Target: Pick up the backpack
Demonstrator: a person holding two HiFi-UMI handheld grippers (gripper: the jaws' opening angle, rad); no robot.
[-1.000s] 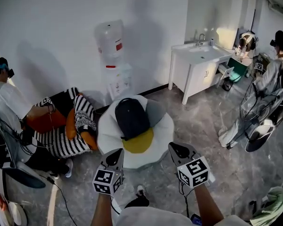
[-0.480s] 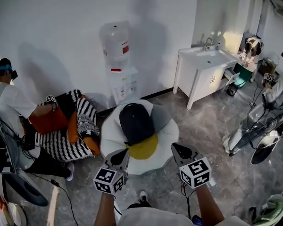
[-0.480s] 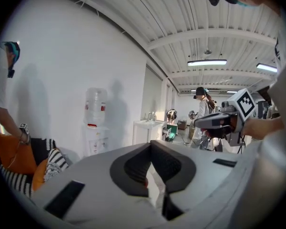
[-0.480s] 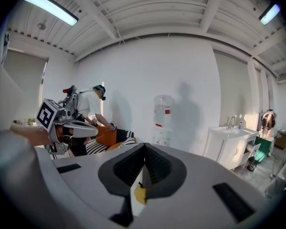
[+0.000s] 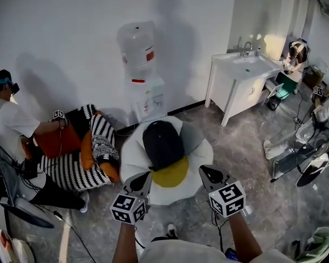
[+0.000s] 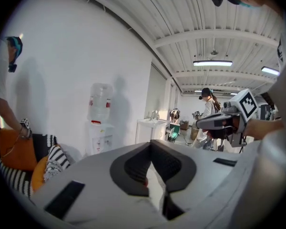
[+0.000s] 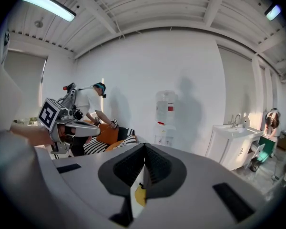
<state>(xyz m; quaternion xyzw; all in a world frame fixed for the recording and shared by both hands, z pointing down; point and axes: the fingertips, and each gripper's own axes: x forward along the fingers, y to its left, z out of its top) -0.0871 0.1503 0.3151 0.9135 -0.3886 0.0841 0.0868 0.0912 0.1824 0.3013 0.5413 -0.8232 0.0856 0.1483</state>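
The black backpack (image 5: 163, 143) lies on a white egg-shaped beanbag (image 5: 135, 149) with a yellow yolk patch (image 5: 172, 175), on the floor ahead in the head view. My left gripper (image 5: 142, 179) hovers over the beanbag's near left edge, short of the backpack, jaws shut and empty. My right gripper (image 5: 206, 172) hangs at the near right edge, also shut on nothing. In the left gripper view the jaws (image 6: 150, 145) meet at the tips, with the right gripper (image 6: 227, 121) beside them. In the right gripper view the jaws (image 7: 144, 148) are pressed together; the yolk patch (image 7: 140, 195) shows through the gap below.
A water dispenser (image 5: 141, 73) stands against the wall behind the beanbag. A white sink cabinet (image 5: 242, 83) is at the right. Striped and orange cushions (image 5: 83, 153) lie at the left, with a person (image 5: 10, 126) bending over them. Another person (image 5: 324, 112) stands at the far right.
Both grippers and the head camera have advanced toward the beanbag; the backpack sits slightly nearer and more central. Both pairs of jaws stay shut.
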